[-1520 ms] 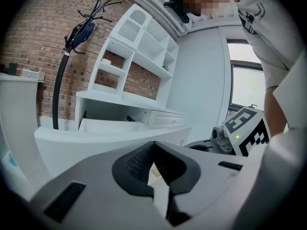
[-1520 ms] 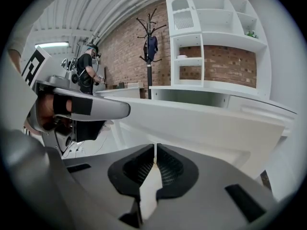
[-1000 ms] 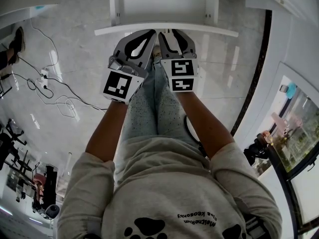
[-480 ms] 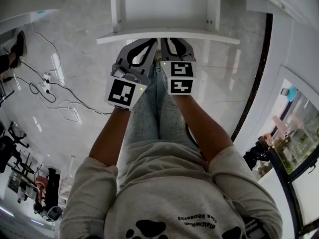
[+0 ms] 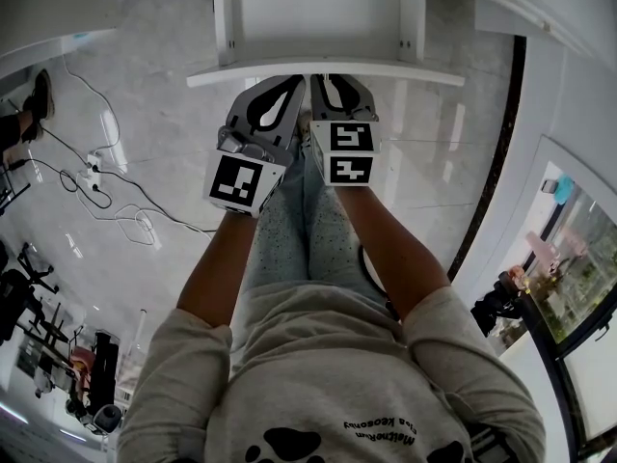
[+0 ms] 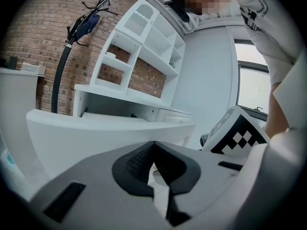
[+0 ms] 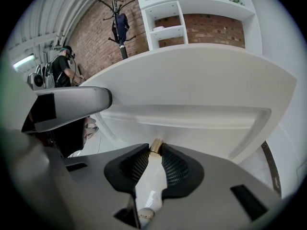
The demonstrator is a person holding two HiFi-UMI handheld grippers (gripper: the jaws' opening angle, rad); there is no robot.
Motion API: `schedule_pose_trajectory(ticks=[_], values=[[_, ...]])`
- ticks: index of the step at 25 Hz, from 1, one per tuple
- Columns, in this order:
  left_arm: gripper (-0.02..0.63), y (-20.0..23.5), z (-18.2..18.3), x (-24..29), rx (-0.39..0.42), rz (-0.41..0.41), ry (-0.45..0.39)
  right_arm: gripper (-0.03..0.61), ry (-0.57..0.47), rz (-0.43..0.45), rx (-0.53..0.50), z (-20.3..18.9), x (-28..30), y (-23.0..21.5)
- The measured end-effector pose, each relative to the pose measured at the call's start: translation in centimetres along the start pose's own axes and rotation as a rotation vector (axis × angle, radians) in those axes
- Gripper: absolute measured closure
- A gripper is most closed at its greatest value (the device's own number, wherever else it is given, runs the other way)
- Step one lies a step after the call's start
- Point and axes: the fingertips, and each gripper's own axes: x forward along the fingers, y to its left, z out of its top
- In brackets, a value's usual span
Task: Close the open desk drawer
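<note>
Standing over the open desk drawer (image 5: 224,17), a person holds both grippers side by side, tips right at the drawer front (image 5: 386,70), near its middle. The drawer is pulled out, with its white front panel nearest the person.

The left gripper (image 5: 295,79) is clenched and empty: in the left gripper view its black pads (image 6: 139,162) meet at the tip with nothing between them, just below the drawer front (image 6: 96,138).

The right gripper (image 5: 319,78) sits just right of the left one. Its jaws are closed to a thin slit in the right gripper view (image 7: 156,148). A small brass-coloured bit (image 7: 156,145) shows at the tips, but I can't tell what it is or whether it is pinched. The drawer front (image 7: 192,90) looms right above.

Marker cubes (image 5: 241,177) face up on the person's side of the drawer front. A white cable (image 5: 125,196) lies on the floor, well left of it.
</note>
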Motion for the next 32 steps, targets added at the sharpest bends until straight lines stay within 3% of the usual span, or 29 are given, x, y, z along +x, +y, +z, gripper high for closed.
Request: schedule_pose_trajectory(ticks=[5, 11, 15, 25, 32], values=[[0.595, 1.5, 1.4, 1.5, -0.008, 0.008, -0.030, 0.476, -0.010, 0.009, 0.000, 2.0, 1.3, -0.3], [0.595, 3.0, 1.9, 2.9, 0.003, 0.008, -0.003, 0.476, -0.021, 0.015, -0.005, 3.7, 2.9, -0.8], [0.595, 3.7, 3.4, 4.2, -0.018, 0.030, -0.059, 0.476, -0.024, 0.021, -0.016, 4.6, 3.8, -1.4], [0.595, 6.5, 3.6, 6.0, 0.005, 0.037, -0.024, 0.476, -0.035, 0.026, -0.035, 6.8, 6.5, -1.8], [0.595, 8.0, 4.8, 7.5, 0.000, 0.045, -0.052, 0.475, -0.040, 0.019, -0.031, 8.3, 8.0, -2.4]])
